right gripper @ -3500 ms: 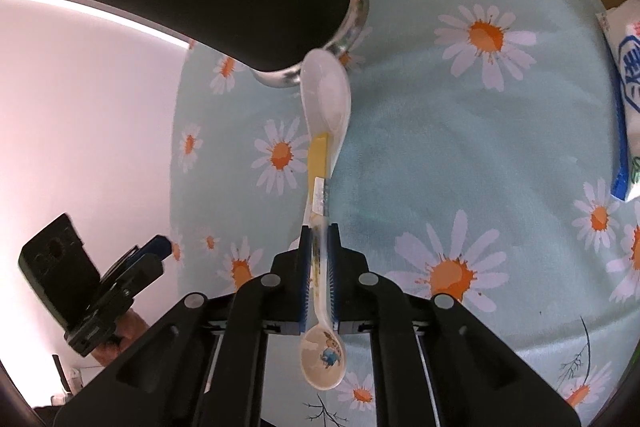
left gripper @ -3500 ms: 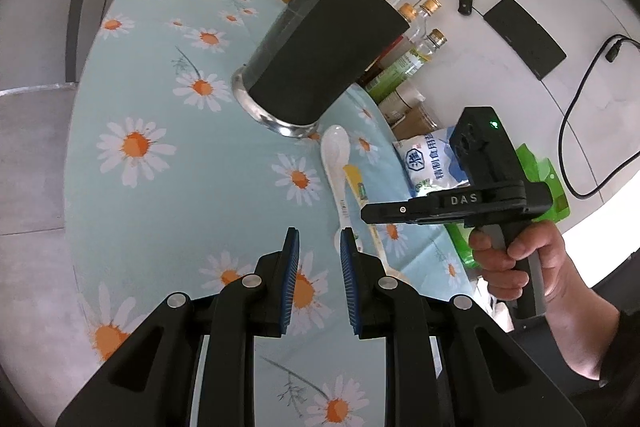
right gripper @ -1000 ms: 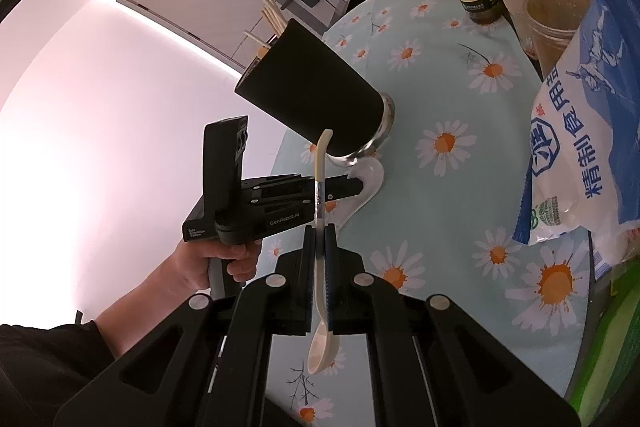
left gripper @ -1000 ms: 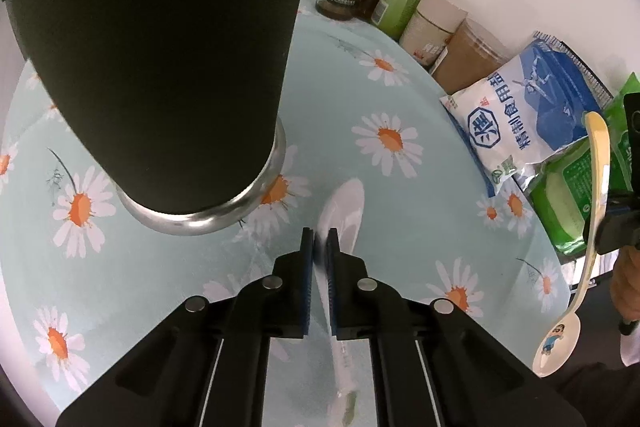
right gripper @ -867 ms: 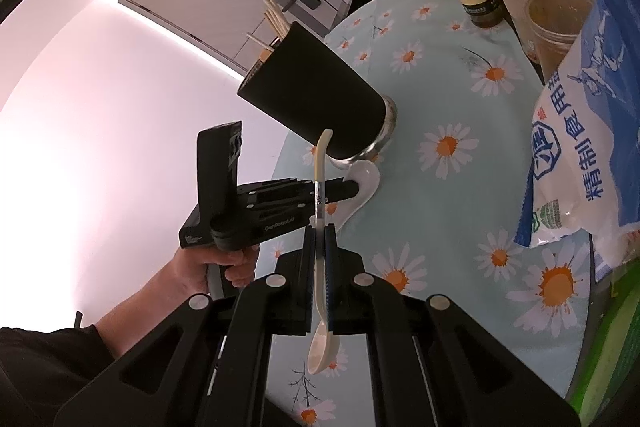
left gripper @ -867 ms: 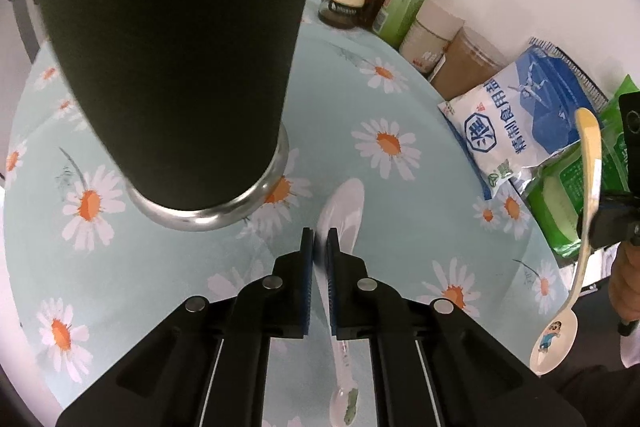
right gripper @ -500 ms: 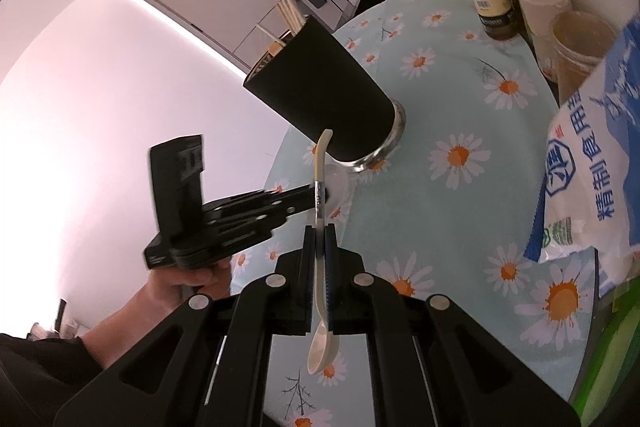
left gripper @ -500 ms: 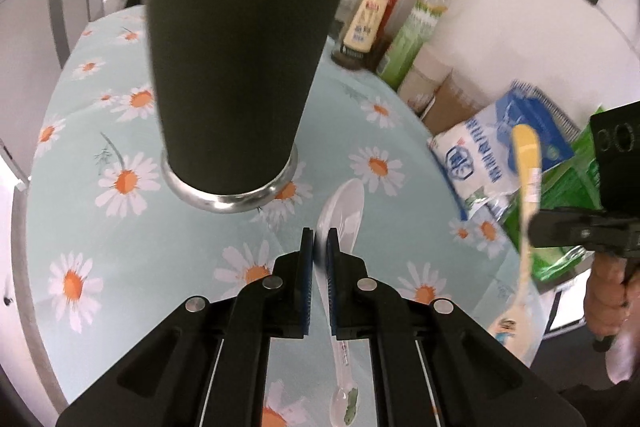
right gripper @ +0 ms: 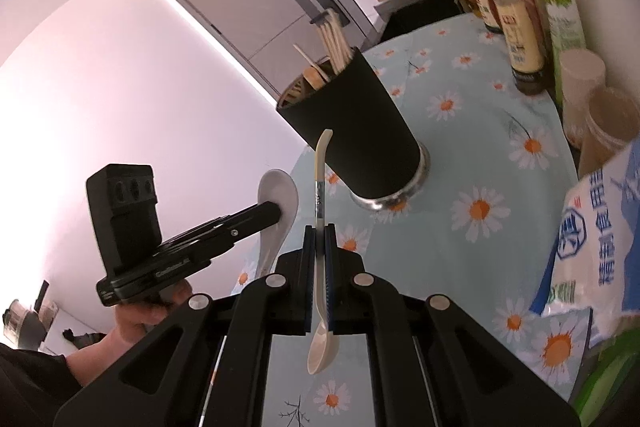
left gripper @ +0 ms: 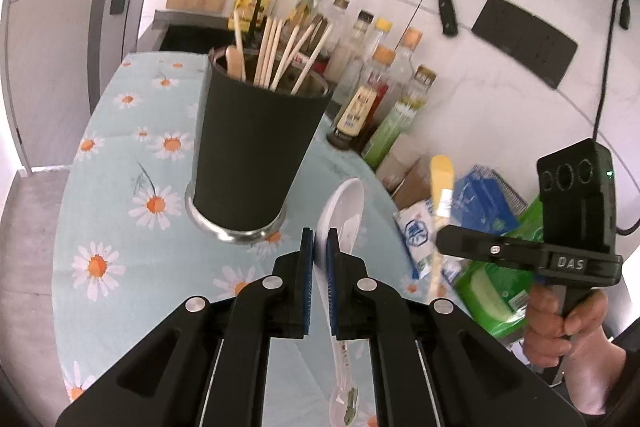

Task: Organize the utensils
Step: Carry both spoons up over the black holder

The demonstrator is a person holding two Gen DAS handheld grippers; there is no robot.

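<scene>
Spoons in both grippers, both lifted clear of the daisy-print tablecloth (left gripper: 120, 163). Left gripper (left gripper: 319, 247) jaws closed narrow on the handle of a white ceramic spoon (left gripper: 344, 203); its bowl points forward and up past the fingertips, its patterned handle end hangs back beneath the gripper body. Gripper is angled downward toward the table, just to the right of the black utensil holder (left gripper: 256, 155) in the left wrist view. Right gripper (right gripper: 319, 239) jaws likewise pinched narrow on a cream spoon (right gripper: 320, 187), held near upright: handle tip up, bowl hanging below the fingers. In the left wrist view that spoon's handle shows yellowish, somewhat blurred, standing above the right gripper's fingertips, with the person's right hand (left gripper: 560, 323) wrapped around the grip at lower right. In the right wrist view the left hand (right gripper: 148, 311) grips its tool from below left, forearm coming in from the lower left corner, and the white spoon's bowl sits at the tip of that tool, just beside the cream spoon's handle; cannot tell whether the two touch. Holder stands upright on a metal base on the cloth, with wooden chopsticks (left gripper: 280, 55) and a wooden utensil in it. Bottles (left gripper: 384, 95) and a blue-white bag (right gripper: 592, 239) line the far and right edge of the table.
</scene>
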